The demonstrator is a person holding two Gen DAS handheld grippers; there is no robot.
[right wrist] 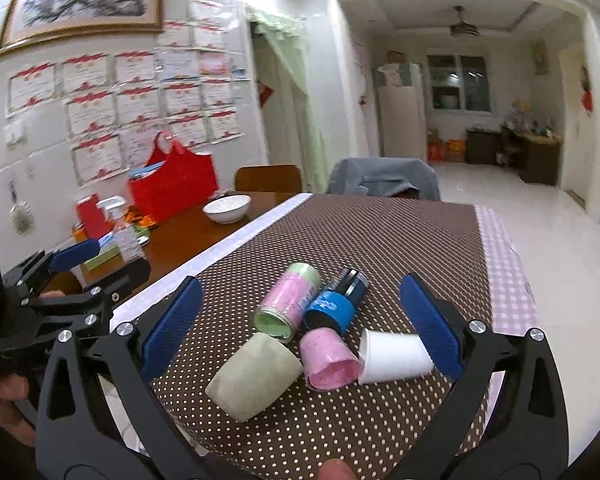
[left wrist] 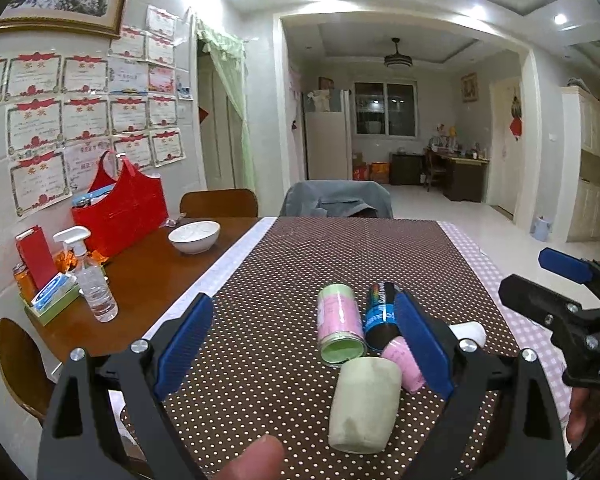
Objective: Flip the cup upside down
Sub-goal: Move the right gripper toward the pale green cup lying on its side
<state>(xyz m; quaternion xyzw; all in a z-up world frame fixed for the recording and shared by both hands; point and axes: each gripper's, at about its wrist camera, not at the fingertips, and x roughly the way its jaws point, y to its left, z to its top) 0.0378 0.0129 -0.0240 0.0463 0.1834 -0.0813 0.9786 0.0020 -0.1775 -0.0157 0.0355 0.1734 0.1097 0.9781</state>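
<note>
Lying beside the pale cup [right wrist: 256, 376], a blue can [right wrist: 334, 302] reads "2"; both grippers' jaws gape.

Five cups lie on their sides, clustered on the dotted cloth [right wrist: 380, 240]: one pale green cup [right wrist: 254, 376], one pink cup [right wrist: 330, 358], one white cup [right wrist: 394, 356], one pink-and-green cup [right wrist: 288, 304] and one blue-and-black cup [right wrist: 336, 300]. At ten o'clock on the table are one bowl [right wrist: 227, 207], one red bag [right wrist: 176, 182] and one spray bottle [left wrist: 90, 276]. Two chairs [right wrist: 268, 178] stand at twelve o'clock.
</note>
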